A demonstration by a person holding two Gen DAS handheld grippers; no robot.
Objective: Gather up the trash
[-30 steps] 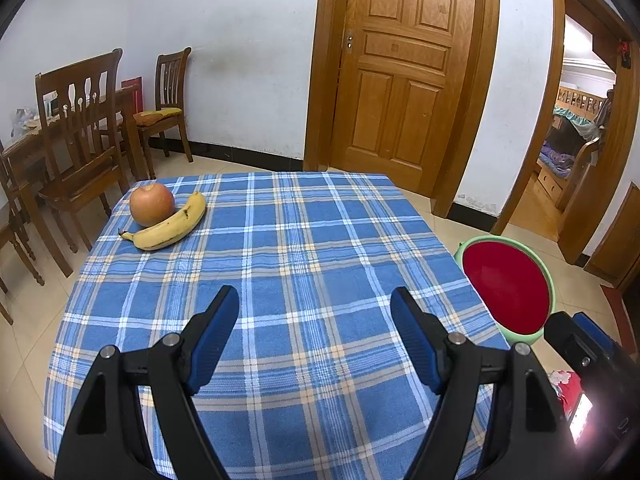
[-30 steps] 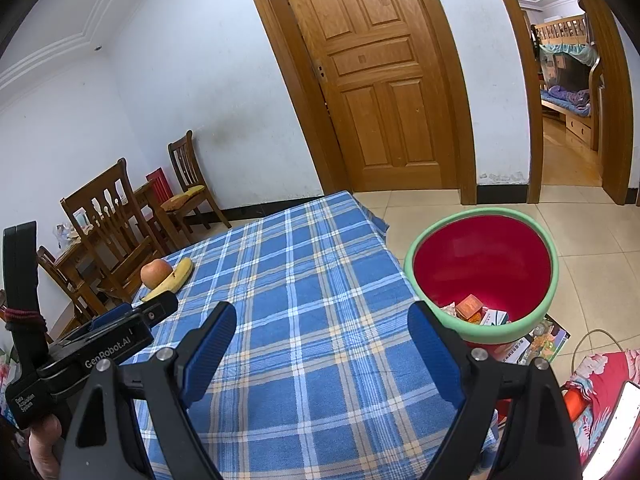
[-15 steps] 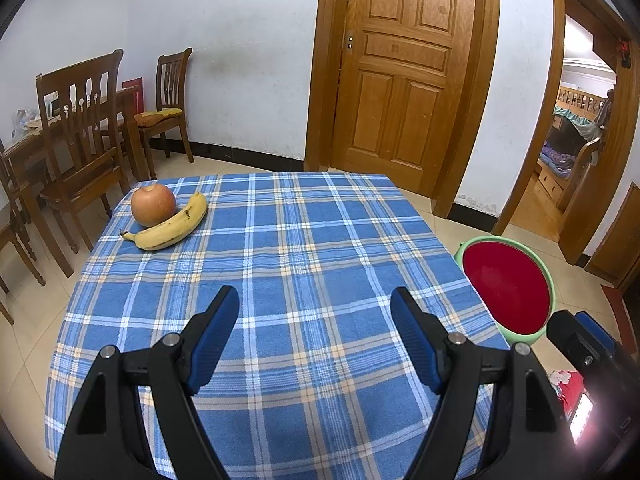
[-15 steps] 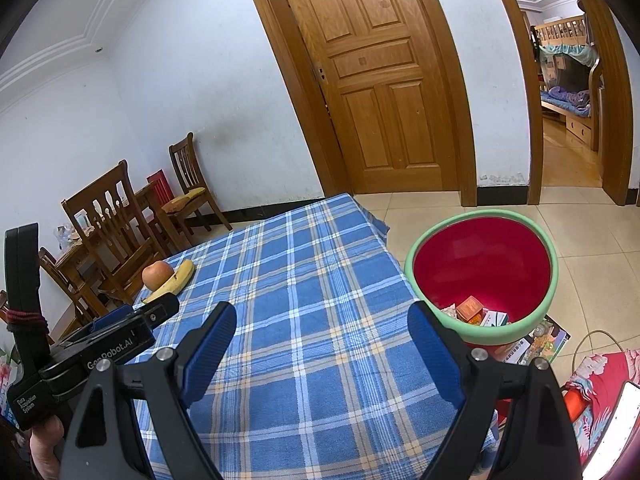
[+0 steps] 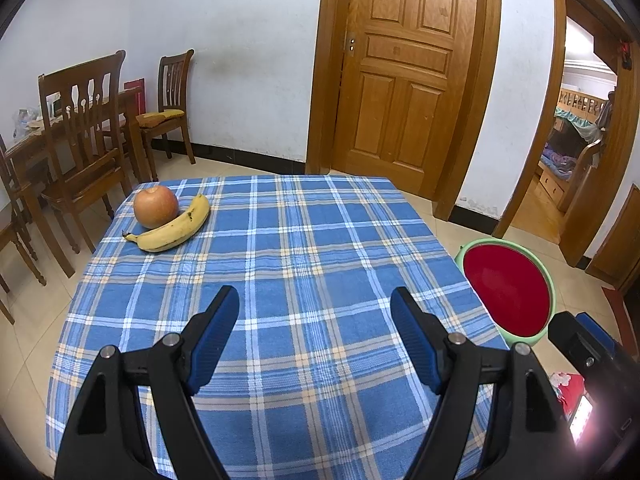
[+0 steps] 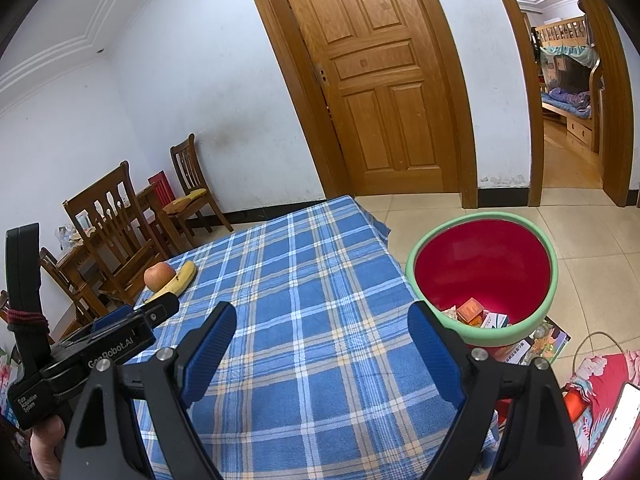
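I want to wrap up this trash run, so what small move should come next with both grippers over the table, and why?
Probably hold still, or ease both back. Left gripper and right gripper are open and empty; the tablecloth carries only an apple and banana, while small boxes already lie in the bin.

The left gripper (image 5: 315, 314) has matte black plastic arms with triangular cut-outs, round silver screws at the pivots, and ribbed blue pads (image 5: 212, 334) lining its fingers; the right gripper (image 6: 322, 334) is built alike; at nine o'clock in the right view, the left unit's black body bears white "GenRobot.AI" lettering, a dark red band, and bare fingers (image 6: 46, 446) beneath.
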